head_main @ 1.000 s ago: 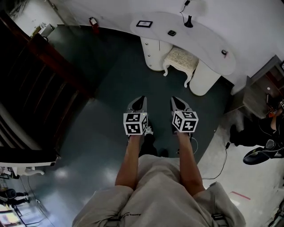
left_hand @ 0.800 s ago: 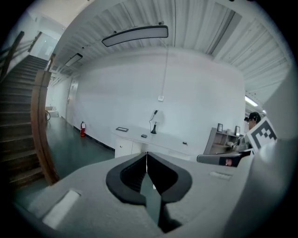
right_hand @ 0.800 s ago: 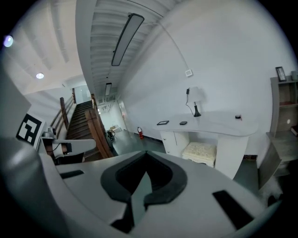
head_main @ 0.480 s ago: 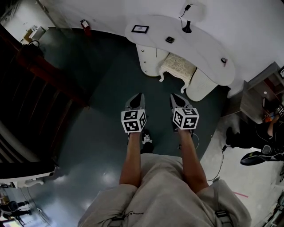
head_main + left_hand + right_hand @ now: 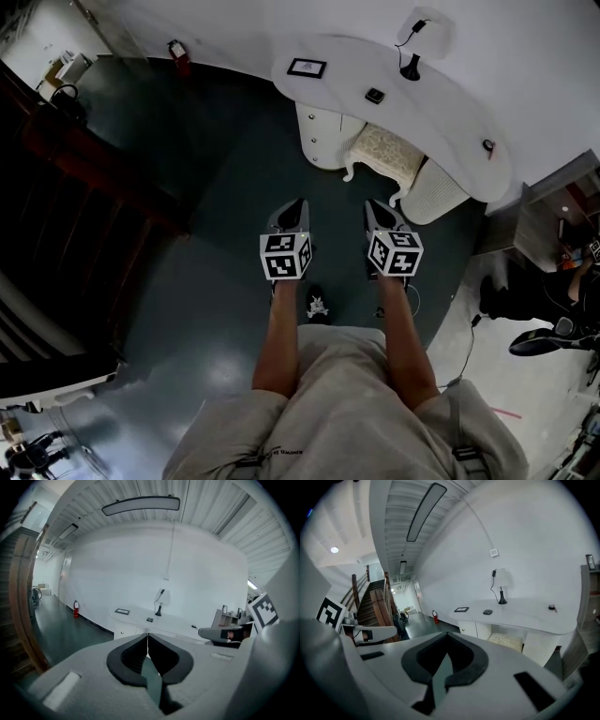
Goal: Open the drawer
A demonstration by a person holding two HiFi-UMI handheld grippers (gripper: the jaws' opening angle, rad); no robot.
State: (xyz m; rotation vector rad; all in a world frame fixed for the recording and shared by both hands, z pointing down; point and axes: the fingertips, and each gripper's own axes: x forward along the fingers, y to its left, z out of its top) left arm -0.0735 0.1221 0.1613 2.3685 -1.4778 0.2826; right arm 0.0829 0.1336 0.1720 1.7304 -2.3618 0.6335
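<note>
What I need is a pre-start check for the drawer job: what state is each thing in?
left claw, shut, empty.
right claw, shut, empty.
desk drawers, closed.
stool, tucked partly under the desk.
lamp, upright on the desk.
picture frame, lying flat on the desk.

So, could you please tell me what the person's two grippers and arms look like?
Both the left gripper and the right gripper have pale grey shells tapering to a point, lined with black pads. Each carries a white cube printed with black square markers. The forearms are bare, with no sleeves showing, and the person wears light grey clothing below.
</note>
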